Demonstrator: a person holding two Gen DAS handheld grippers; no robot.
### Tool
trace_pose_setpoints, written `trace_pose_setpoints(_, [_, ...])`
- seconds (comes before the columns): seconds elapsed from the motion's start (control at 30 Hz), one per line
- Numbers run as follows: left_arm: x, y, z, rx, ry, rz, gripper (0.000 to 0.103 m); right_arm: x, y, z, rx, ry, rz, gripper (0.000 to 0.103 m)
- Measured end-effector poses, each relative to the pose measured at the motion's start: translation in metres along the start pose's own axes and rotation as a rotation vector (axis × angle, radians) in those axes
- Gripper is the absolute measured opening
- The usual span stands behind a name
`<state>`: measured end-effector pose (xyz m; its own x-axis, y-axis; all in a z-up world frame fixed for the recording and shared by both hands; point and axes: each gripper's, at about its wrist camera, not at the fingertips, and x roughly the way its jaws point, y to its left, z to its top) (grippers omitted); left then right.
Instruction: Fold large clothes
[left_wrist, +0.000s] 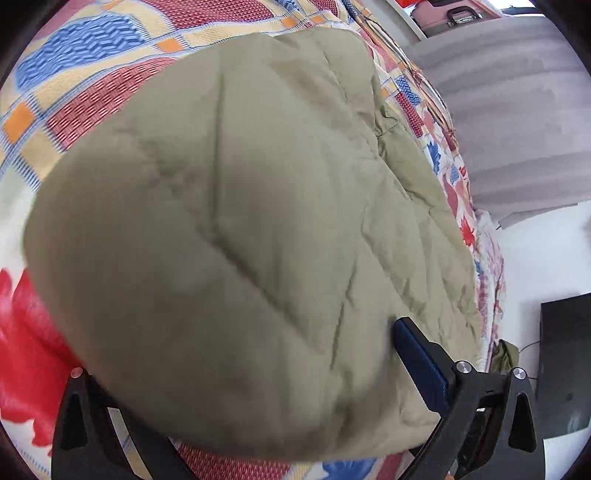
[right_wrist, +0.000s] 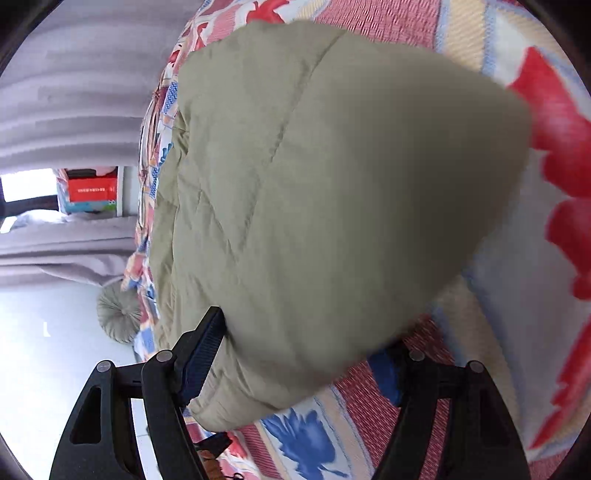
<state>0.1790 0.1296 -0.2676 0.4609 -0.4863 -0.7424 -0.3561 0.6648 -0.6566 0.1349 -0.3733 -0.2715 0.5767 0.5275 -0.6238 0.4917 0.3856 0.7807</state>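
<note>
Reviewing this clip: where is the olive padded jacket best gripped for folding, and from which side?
Probably the thick near edge of the olive padded jacket, approached from the bed's near side. It bulges up there, so each gripper's fingers can straddle it; the rest lies flat.

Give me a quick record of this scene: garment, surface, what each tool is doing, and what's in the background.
garment: olive quilted jacket, puffy, partly doubled over
surface: patterned bedspread, red, blue and cream
left tool: jaws wide, jacket bulk between them; one finger hidden under the cloth
right tool: jaws wide, jacket fold between them
grip: cannot tell from either view if the pads press
background: grey curtain, round cushion on pale floor
</note>
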Motion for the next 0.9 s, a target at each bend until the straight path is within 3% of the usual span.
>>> trace_pose_setpoints(0.07, [0.006,0.000,0.006,-0.008,-0.007,0.012,0.102,0.012,-0.001,0.004,0.022,0.010,0.022,0.077])
trace_pose_setpoints(0.1, [0.007,-0.001,0.007,-0.009,-0.011,0.020,0.096,0.018,-0.002,0.007,0.039,0.016,0.037,0.077])
trace_pose_setpoints(0.17, [0.009,-0.005,0.010,0.006,-0.012,0.037,0.080,0.025,-0.005,0.010,0.072,0.015,0.057,0.077])
trace_pose_setpoints(0.23, [0.010,-0.007,0.012,0.024,0.004,0.018,0.052,0.029,-0.005,0.012,0.087,0.017,0.064,0.077])
trace_pose_setpoints(0.33, [0.008,-0.023,0.017,0.095,-0.004,0.046,0.037,0.031,-0.005,0.012,0.091,0.028,0.060,0.076])
trace_pose_setpoints(0.4, [0.004,-0.036,0.015,0.166,-0.024,0.087,0.033,0.031,-0.005,0.012,0.098,0.037,0.059,0.071])
trace_pose_setpoints(0.53, [-0.001,-0.062,0.009,0.316,-0.051,0.170,0.024,0.030,-0.002,0.010,0.095,0.039,0.071,0.040])
trace_pose_setpoints(0.63, [-0.015,-0.073,0.006,0.363,-0.066,0.164,0.022,0.026,0.004,0.007,0.063,0.037,0.075,0.030])
trace_pose_setpoints(0.9, [-0.059,-0.073,-0.020,0.418,-0.044,0.133,0.022,-0.003,0.011,-0.021,0.003,0.073,0.102,0.024])
